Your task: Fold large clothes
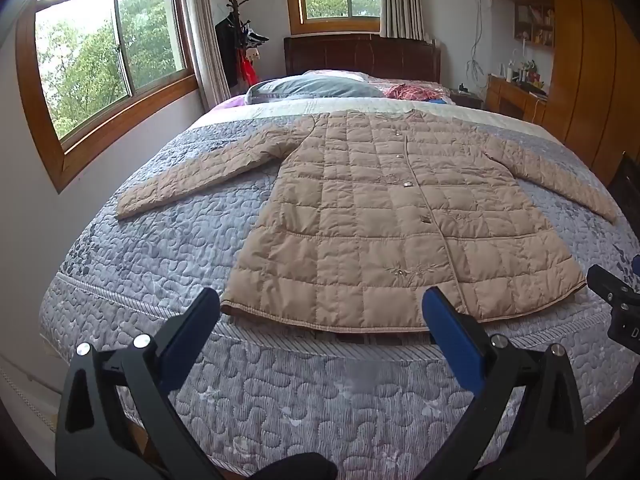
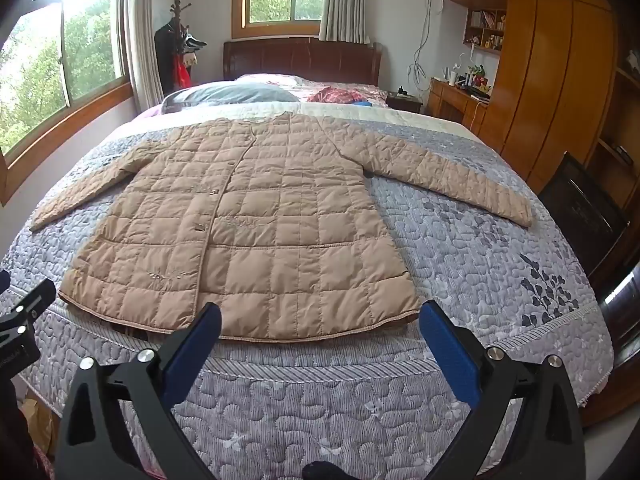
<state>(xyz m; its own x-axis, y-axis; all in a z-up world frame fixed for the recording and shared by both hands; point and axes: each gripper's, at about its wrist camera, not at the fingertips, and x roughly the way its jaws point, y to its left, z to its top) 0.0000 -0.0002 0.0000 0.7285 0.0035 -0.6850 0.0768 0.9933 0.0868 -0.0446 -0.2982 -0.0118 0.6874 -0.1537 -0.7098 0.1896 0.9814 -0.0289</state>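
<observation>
The tan quilted coat (image 1: 384,216) lies flat and face up across the middle of the bed (image 1: 160,248), buttoned down the front, collar toward the far headboard, hem along the near edge, both sleeves spread out to left and right. No part of it is turned over on itself, so by my reading the folding has not begun: sleeves, sides and length all remain to be done.

The left gripper (image 1: 322,320) hangs just short of the hem with its blue-padded jaws spread wide and nothing between them; it touches no cloth. The right gripper (image 2: 320,326) is the same, released and empty, poised over the hem's right half.

The left wrist view shows the left sleeve (image 1: 200,172) whole, down to its cuff near the big window (image 1: 108,60), and the edge of the other tool at its right border. The right wrist view instead shows the right sleeve (image 2: 448,176) complete, the leaf print on the bedspread (image 2: 552,292), a dark chair (image 2: 580,216) and more of the wooden wardrobe (image 2: 560,92)
</observation>
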